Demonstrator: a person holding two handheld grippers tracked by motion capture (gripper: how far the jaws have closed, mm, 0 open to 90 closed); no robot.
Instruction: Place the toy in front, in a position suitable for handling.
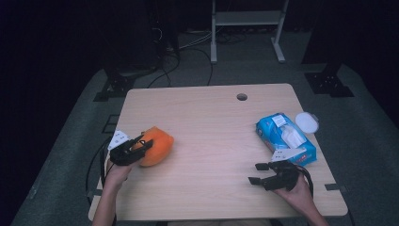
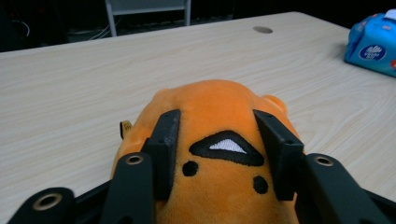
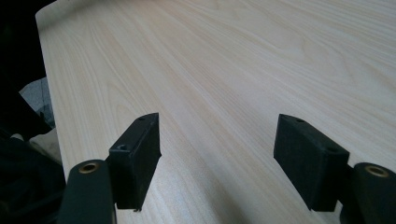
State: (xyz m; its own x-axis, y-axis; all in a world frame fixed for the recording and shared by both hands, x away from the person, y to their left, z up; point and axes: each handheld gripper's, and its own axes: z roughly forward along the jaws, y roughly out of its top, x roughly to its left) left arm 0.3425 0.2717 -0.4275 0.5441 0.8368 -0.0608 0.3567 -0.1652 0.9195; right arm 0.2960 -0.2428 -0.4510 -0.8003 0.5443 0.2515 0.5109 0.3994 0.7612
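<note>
An orange plush toy [image 1: 157, 145] lies at the left side of the wooden table [image 1: 207, 127]. My left gripper [image 1: 140, 143] is shut on it: in the left gripper view both black pads press into the orange plush toy [image 2: 219, 112] on either side of its stitched black and white face mark. My right gripper [image 1: 259, 173] rests near the table's front right, open, with its jaws wide apart. In the right gripper view the right gripper [image 3: 217, 154] has only bare wood between its fingers.
A blue pack of wipes [image 1: 285, 138] lies at the right, just behind my right hand, and its corner shows as a blue pack [image 2: 373, 44]. A white round lid [image 1: 307, 122] sits beside it. A cable hole [image 1: 242, 97] is at the far edge.
</note>
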